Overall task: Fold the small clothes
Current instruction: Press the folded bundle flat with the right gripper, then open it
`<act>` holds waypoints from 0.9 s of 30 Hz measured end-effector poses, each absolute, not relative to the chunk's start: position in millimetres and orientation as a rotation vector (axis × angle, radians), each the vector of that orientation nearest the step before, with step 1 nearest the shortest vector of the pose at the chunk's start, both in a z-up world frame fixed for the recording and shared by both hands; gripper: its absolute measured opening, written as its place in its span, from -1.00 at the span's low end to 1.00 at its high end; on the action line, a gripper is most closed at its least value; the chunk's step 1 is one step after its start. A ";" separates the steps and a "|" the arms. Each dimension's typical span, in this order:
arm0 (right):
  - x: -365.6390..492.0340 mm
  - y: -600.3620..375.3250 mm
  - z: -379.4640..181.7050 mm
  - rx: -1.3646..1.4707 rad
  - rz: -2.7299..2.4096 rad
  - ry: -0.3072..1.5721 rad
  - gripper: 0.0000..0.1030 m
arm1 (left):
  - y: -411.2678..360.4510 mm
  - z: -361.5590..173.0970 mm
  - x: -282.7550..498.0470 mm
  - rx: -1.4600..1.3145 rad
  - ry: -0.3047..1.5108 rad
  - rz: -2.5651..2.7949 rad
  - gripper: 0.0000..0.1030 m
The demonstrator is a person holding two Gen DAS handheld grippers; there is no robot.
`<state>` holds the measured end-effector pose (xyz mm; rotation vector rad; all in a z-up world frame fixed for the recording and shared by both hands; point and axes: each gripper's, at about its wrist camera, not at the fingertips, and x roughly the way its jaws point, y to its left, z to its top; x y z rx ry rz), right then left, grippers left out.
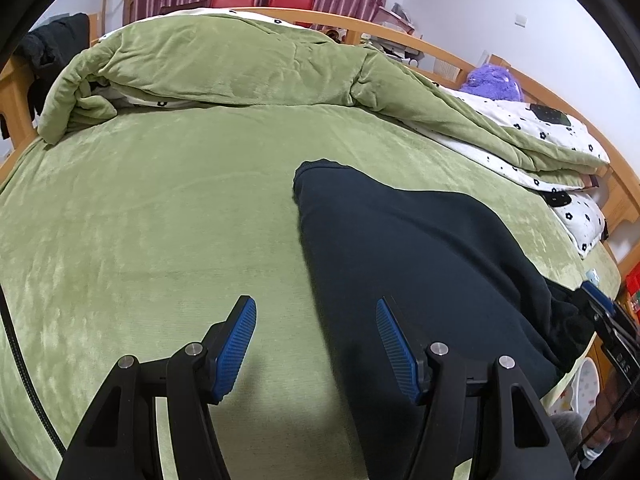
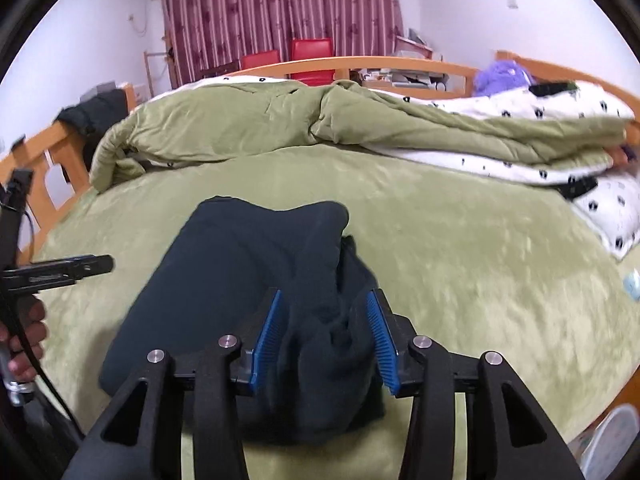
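Item: dark navy garment (image 2: 240,280), already folded over lengthwise, near your edge of the bed (image 2: 460,280). Right claw (image 2: 326,340) spread around its bunched end, pads clear; left claw (image 1: 316,344) spread, empty. Remaining: cross-fold, tidy.

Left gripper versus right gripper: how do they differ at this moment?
The left gripper has only green bedcover between its fingers; the right gripper has bunched dark garment between its fingers. The left stands wider apart; the right is narrower, its pads not clearly pressing the cloth. Both have blue ribbed pads and point down at the bed.
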<state>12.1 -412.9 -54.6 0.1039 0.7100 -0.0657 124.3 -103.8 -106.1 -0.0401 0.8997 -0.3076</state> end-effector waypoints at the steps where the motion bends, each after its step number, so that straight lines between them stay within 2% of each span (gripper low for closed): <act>1: 15.8 -413.0 -54.2 0.100 -0.061 0.709 -0.16 | -103.8 -106.0 123.4 -0.044 0.899 -0.304 0.17; 7: 33.5 -405.5 -61.2 0.055 0.026 0.765 -0.10 | -108.2 -107.4 122.0 -0.036 0.907 -0.285 0.17; 12: 49.3 -400.6 -97.0 -0.021 -0.042 0.887 -0.13 | -111.0 -105.0 122.6 -0.041 0.901 -0.296 0.17; 14: 54.6 -411.0 -114.4 -0.014 -0.065 0.920 -0.65 | -112.4 -107.0 121.7 -0.052 0.900 -0.305 0.17; 16: 52.8 -423.5 -119.8 0.037 -0.018 0.916 -0.80 | -113.8 -110.2 120.4 -0.067 0.901 -0.320 0.17; 20: 36.3 -446.0 -103.2 0.176 0.046 0.814 -0.81 | -120.8 -118.1 120.8 -0.071 0.914 -0.356 0.17; 25: 57.6 -448.0 -146.1 0.180 -0.035 1.013 -0.79 | -135.5 -133.0 123.4 -0.039 0.952 -0.391 0.18; 27: 57.8 -452.4 -142.8 0.211 -0.034 1.013 -0.74 | -136.2 -140.2 124.5 -0.032 0.966 -0.390 0.18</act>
